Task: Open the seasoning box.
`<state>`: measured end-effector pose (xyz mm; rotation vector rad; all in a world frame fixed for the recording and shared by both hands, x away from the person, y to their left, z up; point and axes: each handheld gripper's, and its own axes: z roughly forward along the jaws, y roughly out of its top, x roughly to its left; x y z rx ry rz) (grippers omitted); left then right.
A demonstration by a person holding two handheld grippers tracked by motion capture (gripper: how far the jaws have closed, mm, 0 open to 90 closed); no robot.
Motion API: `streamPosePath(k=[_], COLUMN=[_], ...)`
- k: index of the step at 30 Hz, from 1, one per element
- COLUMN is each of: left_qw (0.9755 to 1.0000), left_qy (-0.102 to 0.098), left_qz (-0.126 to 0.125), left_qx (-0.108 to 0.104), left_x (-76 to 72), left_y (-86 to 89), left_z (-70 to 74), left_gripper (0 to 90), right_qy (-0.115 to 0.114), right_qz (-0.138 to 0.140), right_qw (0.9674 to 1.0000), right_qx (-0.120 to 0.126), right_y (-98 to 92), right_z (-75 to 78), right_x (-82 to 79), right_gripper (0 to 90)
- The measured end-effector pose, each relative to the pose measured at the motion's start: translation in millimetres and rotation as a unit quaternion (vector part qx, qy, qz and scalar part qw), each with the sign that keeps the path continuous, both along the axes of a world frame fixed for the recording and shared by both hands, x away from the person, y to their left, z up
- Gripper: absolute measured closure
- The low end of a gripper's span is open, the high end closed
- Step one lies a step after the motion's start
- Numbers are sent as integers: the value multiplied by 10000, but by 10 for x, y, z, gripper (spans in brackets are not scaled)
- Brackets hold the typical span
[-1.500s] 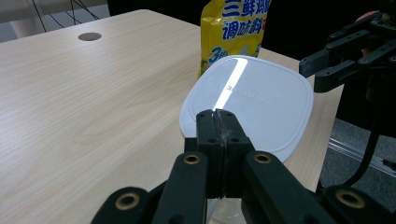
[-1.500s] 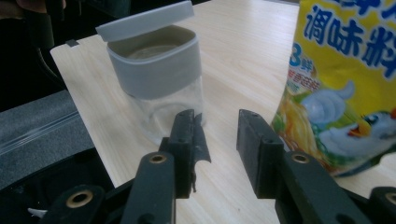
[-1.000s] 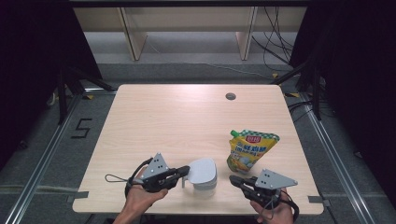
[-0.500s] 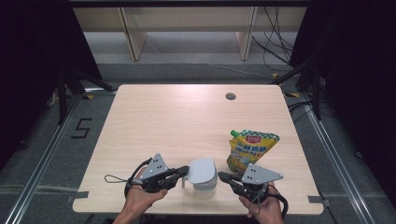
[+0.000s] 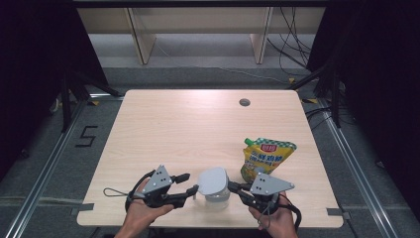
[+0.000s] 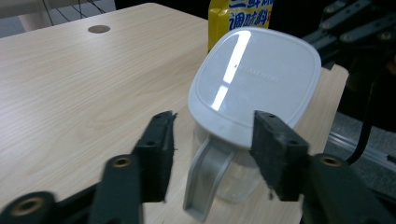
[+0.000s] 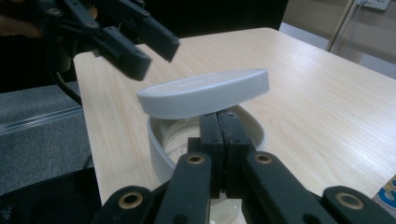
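My right fingers (image 7: 218, 122), shut, tip the lid (image 7: 204, 92) up at 12 o'clock; left fingers (image 6: 211, 151) just opened round the jug handle (image 6: 204, 179), not squeezing

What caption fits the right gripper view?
Shut right gripper levers the white lid up off the clear jug on the table.
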<state>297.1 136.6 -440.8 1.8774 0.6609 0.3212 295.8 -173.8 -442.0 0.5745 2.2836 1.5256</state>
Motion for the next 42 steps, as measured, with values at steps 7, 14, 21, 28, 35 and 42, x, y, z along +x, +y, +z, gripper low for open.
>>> streamPosePath(k=[7,14,21,28,35,42], left_qw=[9987,9959,9951,9952,9951,9953], left_qy=[312,353,479,455,424,389], left_qz=[139,396,612,557,462,499], left_qx=[374,739,617,668,769,727], left_x=[-221,-280,-240,-227,-245,-251], left_y=[166,241,245,260,232,244], left_z=[-278,-485,-537,-534,-540,-532], left_gripper=[308,270,260,257,256,251], right_qy=[-117,-270,-377,-400,-481,-535], right_qz=[70,136,181,301,506,336], right_qw=[9999,9995,9991,9986,9971,9978], right_qx=[-11,-93,-97,-163,-301,-204], right_y=[50,134,225,352,566,399], right_z=[70,143,195,234,250,274], right_x=[-10,-33,-51,-71,-114,-52], right_gripper=[900,900,900,900,898,873])
